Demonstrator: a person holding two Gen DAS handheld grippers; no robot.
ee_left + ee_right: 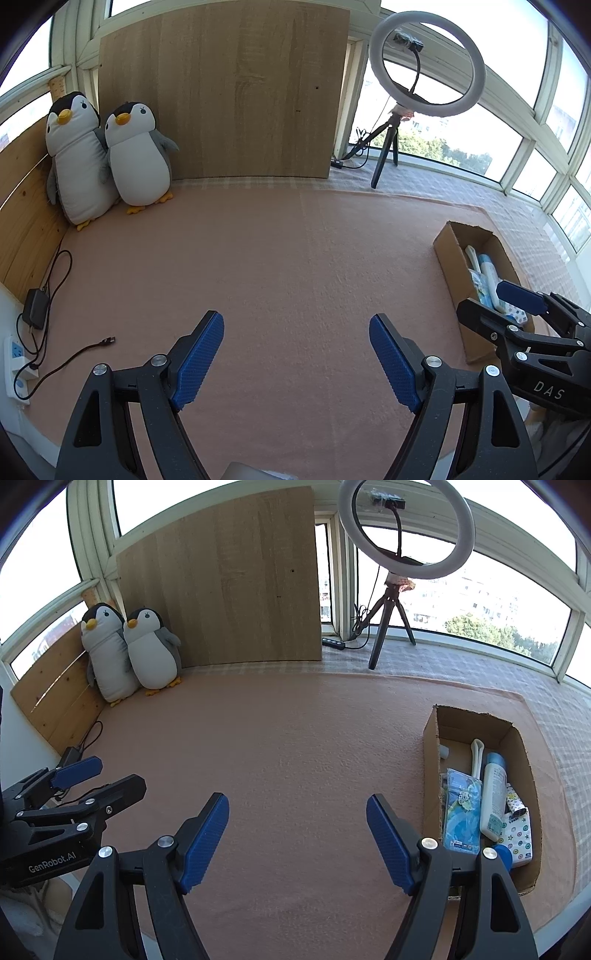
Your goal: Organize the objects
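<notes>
Closest in, the left gripper [296, 354] hangs low over the pink blanket [295, 258], its blue pads spread wide with nothing but fabric between them. The right gripper [297, 836] sits the same way, jaws wide apart and empty, just left of the cardboard box [430, 746].

The pink blanket covers most of the surface, with a checked cloth [461, 664] showing beyond its far edge. A big wooden board [229, 579] leans upright against the windows at the back. To its right a ring light [406, 528] stands on a small black tripod [384, 627], a phone holder at its centre.

In the far left corner two plush penguins [129, 650] lean side by side, touching, against the low wooden panel [55, 698].

The cardboard box lies open at the right edge of the blanket, and the things being organized are inside it: a white bottle [493, 794] with a blue top lying lengthwise, a blue packet [461, 812] just left of it, a star-patterned pack [519, 840] at the near right, and a white clip-like piece [476, 755] toward the far end.

At the left edge a black adapter [35, 308] trails a loose cable [74, 354] toward a white power strip [14, 365].
</notes>
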